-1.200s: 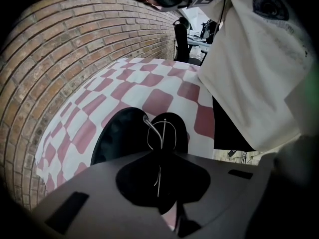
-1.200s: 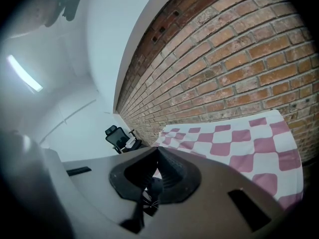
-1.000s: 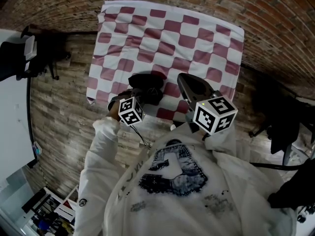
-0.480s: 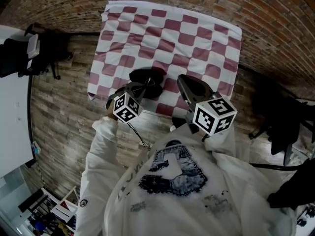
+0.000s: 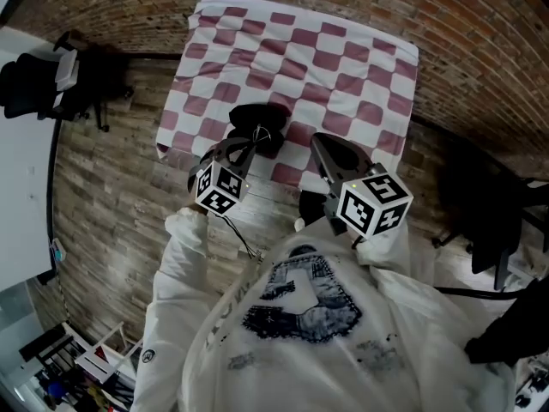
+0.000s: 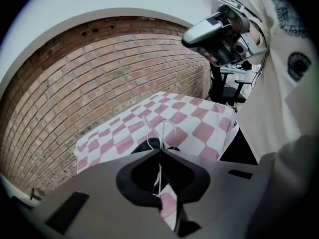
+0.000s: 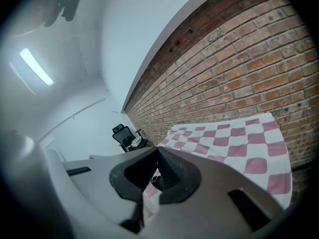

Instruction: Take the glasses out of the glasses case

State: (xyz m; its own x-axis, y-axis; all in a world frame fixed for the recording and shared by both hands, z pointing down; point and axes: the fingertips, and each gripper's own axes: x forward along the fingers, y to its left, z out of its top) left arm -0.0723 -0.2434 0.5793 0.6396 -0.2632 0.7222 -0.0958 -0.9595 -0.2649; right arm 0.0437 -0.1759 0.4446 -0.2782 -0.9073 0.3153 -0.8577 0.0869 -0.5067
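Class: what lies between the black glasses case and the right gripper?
Between the glasses case and right gripper lies only bare checked cloth, shown in the head view. The left gripper holds the glasses.

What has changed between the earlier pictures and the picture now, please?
The left gripper, shut on the thin wire glasses, has risen and tilted, lifting them up from the black case. Earlier it was low at the case. Nothing was newly gripped or let go. The case still lies on the checked cloth, and the right gripper stays shut and empty.
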